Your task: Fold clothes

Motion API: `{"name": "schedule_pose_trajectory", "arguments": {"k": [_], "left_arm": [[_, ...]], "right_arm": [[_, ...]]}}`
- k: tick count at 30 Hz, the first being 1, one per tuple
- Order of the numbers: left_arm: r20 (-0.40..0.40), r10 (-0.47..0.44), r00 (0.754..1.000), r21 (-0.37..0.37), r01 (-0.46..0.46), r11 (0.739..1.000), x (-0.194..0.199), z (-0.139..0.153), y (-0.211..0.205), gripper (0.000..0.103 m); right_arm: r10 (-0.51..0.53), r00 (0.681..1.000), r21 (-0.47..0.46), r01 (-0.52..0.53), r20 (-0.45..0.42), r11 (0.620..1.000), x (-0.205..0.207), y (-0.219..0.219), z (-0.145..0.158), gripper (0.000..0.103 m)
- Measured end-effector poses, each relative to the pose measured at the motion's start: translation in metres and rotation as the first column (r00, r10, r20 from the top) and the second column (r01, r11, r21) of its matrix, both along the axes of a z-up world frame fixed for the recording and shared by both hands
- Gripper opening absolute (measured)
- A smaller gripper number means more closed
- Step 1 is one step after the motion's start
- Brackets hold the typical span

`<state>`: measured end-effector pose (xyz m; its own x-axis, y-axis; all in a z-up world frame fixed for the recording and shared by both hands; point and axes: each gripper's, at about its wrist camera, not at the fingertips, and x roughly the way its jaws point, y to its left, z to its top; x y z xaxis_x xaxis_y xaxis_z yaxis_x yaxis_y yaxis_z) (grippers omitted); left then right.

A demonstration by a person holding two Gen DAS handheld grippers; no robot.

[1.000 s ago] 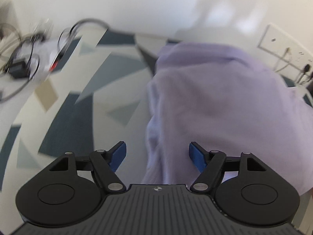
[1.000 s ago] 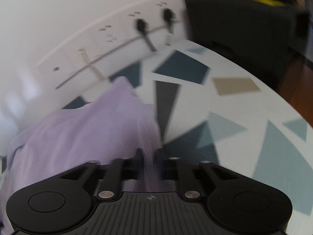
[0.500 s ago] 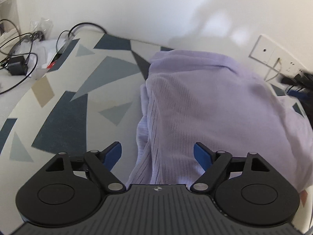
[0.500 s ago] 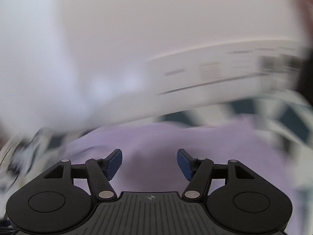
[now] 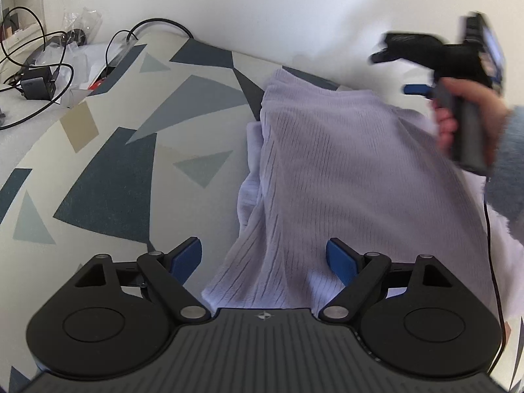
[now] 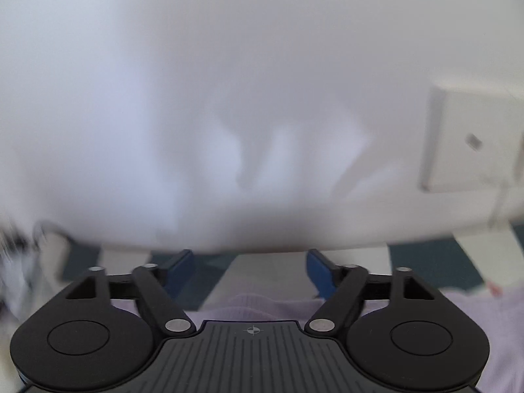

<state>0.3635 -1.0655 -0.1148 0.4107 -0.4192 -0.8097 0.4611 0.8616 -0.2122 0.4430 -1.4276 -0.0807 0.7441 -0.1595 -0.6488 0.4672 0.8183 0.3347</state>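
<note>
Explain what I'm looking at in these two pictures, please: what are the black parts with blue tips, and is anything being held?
No robot here: a person holds a two-finger gripper in each hand, with a fisheye camera on each looking along its fingers. The left camera shows the left gripper, jaws open, above a ribbed lavender knit garment lying on a cream tablecloth with blue-grey triangles. At right, the person's right hand carries the other tool. Black cables and a charger lie far left. The right camera shows the right gripper, open, facing a white wall. Neither holds anything.
</note>
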Motion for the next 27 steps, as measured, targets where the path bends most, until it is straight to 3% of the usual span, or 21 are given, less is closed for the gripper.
{"name": "schedule_pose_trajectory", "arguments": {"k": [3, 5, 8, 12, 17, 20, 24, 27], "left_arm": [[-0.030, -0.033, 0.999, -0.021, 0.032, 0.999, -0.001, 0.001, 0.008, 0.085], [-0.035, -0.071, 0.997, -0.057, 0.069, 0.996, -0.004, 0.005, 0.016, 0.085], [-0.029, -0.125, 0.992, -0.070, 0.123, 0.990, -0.009, 0.008, 0.027, 0.085], [0.018, -0.145, 0.989, -0.040, 0.145, 0.989, -0.011, 0.007, 0.035, 0.085], [-0.010, -0.069, 0.998, -0.121, 0.067, 0.990, 0.010, 0.008, 0.050, 0.081], [-0.056, -0.065, 0.996, -0.176, 0.054, 0.983, 0.019, 0.006, 0.055, 0.062], [-0.074, -0.078, 0.994, -0.211, 0.061, 0.976, 0.021, 0.000, 0.053, 0.057], [-0.124, -0.069, 0.990, -0.289, 0.031, 0.957, 0.023, -0.006, 0.053, 0.035]], "right_arm": [[-0.044, 0.998, 0.094, 0.039, 0.048, 0.995, -0.051, -0.021, 0.015, 0.084], [-0.086, 0.994, 0.115, 0.078, 0.067, 0.990, -0.109, -0.033, 0.022, 0.090], [-0.174, 0.982, 0.147, 0.161, 0.079, 0.976, -0.197, -0.049, 0.030, 0.090], [-0.385, 0.921, 0.158, 0.372, 0.063, 0.915, -0.325, -0.033, 0.028, 0.090], [-0.572, 0.820, 0.206, 0.556, 0.017, 0.805, -0.424, 0.010, -0.003, 0.090], [-0.597, 0.802, 0.233, 0.579, 0.009, 0.781, -0.426, 0.015, -0.011, 0.088], [-0.629, 0.777, 0.268, 0.606, -0.002, 0.749, -0.428, 0.022, -0.020, 0.088], [-0.652, 0.758, 0.293, 0.626, -0.011, 0.723, -0.429, 0.027, -0.027, 0.088]]}}
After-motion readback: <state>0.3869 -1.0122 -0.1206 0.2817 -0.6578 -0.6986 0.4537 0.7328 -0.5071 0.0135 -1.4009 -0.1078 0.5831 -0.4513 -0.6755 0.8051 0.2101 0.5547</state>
